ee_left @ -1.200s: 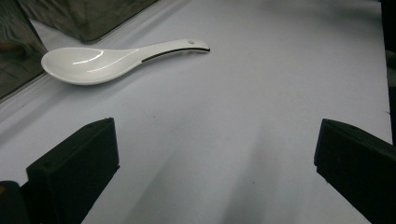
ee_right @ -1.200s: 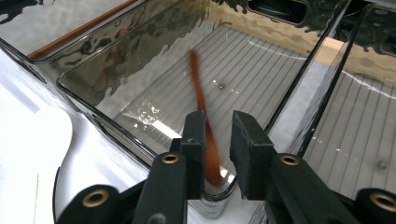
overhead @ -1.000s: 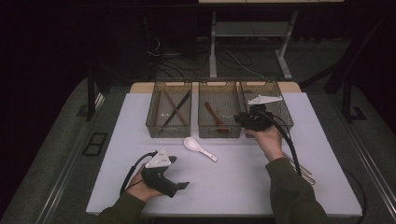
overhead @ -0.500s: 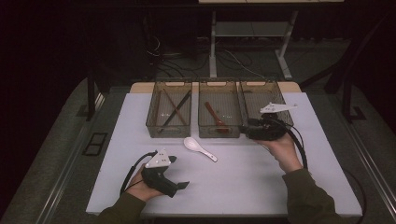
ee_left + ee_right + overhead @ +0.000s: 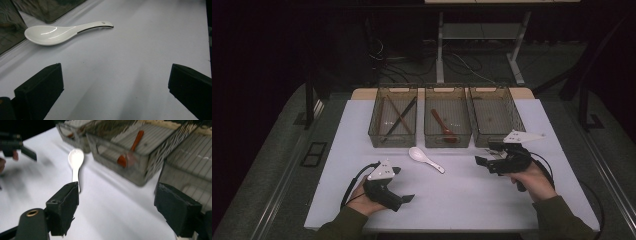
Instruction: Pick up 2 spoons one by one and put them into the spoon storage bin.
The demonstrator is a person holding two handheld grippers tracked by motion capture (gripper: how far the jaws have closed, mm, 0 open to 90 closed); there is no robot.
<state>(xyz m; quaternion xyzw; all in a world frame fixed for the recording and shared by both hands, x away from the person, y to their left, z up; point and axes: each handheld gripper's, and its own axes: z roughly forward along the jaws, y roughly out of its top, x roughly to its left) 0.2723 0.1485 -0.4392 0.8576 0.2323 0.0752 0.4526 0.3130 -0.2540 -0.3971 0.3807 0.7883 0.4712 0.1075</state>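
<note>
Now I am spreading my right gripper [image 5: 482,161] wide and empty, its jaws having just been opening, my left gripper [image 5: 404,198] resting open, as I am eyeing the white spoon [image 5: 425,159] lying before the middle bin [image 5: 447,141]: glossy, stiff, probably slippery and breakable, best pinched across its slim handle.

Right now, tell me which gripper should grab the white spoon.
Probably the right gripper: its open, empty jaws point along the table at the spoon, handle end nearest. The left gripper, also open, rests at the table's near edge and aims past the spoon.
</note>
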